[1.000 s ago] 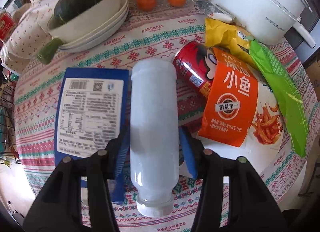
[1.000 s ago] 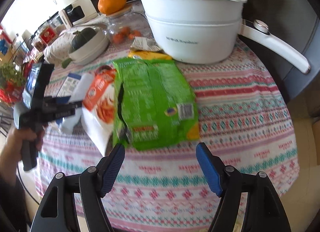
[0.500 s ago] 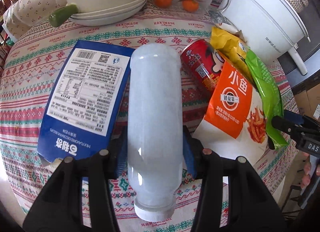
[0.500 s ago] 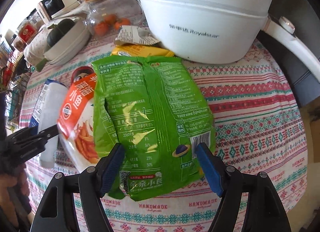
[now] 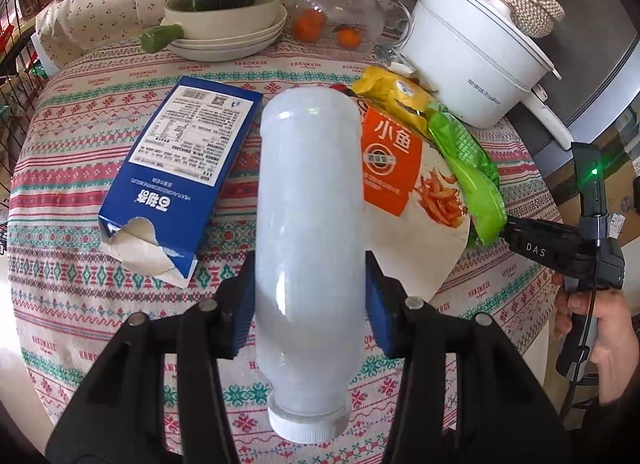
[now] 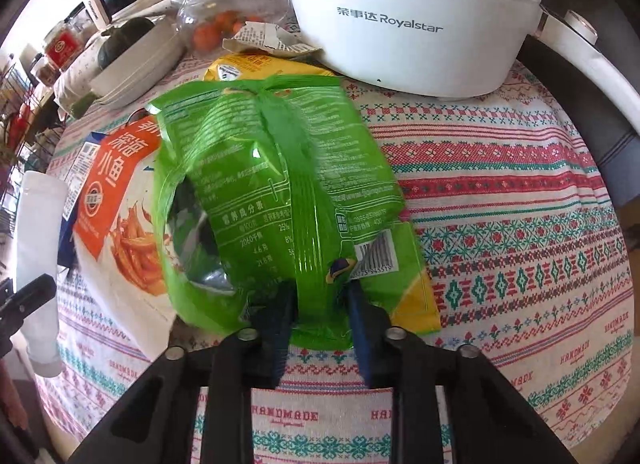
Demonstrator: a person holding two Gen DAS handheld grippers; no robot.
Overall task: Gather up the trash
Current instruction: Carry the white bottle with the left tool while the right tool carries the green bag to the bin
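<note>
My left gripper (image 5: 310,300) is shut on a white plastic bottle (image 5: 310,224), held above the table with its cap toward me; the bottle also shows in the right wrist view (image 6: 38,248). My right gripper (image 6: 320,304) is shut on the near edge of a green snack bag (image 6: 280,192), which bunches up between the blue pads. The green bag (image 5: 468,168) and the right gripper (image 5: 508,230) also show in the left wrist view. An orange-and-white snack bag (image 5: 404,184), a yellow bag (image 5: 396,92) and an open blue carton (image 5: 180,168) lie on the patterned tablecloth.
A white Royalstar electric pot (image 6: 400,12) stands just behind the bags. A glass jar with small oranges (image 5: 332,20) and stacked bowls with a green squash (image 5: 220,12) stand at the back. A torn paper scrap (image 6: 264,38) lies by the pot. The table edge is near me.
My left gripper has lifted the bottle up and back from the table. My right gripper moved forward to the green bag and closed on its near edge, crumpling it.
</note>
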